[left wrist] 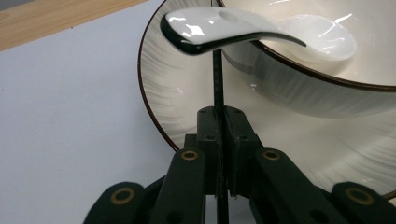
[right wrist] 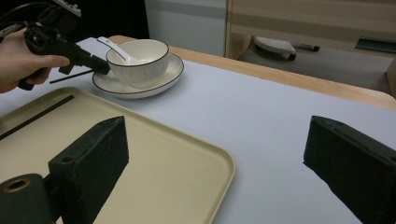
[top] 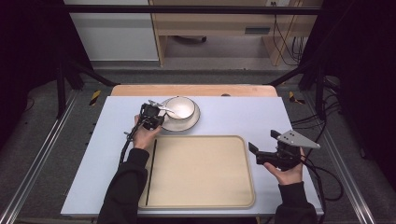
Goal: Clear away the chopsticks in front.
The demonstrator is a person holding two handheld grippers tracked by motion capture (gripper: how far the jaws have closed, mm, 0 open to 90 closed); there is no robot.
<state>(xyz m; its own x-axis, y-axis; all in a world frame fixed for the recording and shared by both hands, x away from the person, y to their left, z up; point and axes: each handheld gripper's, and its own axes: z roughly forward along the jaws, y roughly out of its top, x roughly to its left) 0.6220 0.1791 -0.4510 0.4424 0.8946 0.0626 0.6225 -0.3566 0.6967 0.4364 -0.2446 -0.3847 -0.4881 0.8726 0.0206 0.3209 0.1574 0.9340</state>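
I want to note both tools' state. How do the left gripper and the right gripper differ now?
The left gripper is shut on a thin black chopstick; the right gripper is open and holds nothing. The left one is at the plate with the bowl; the right one is beside the tray, away from the dishes. Both are black and hand-held.
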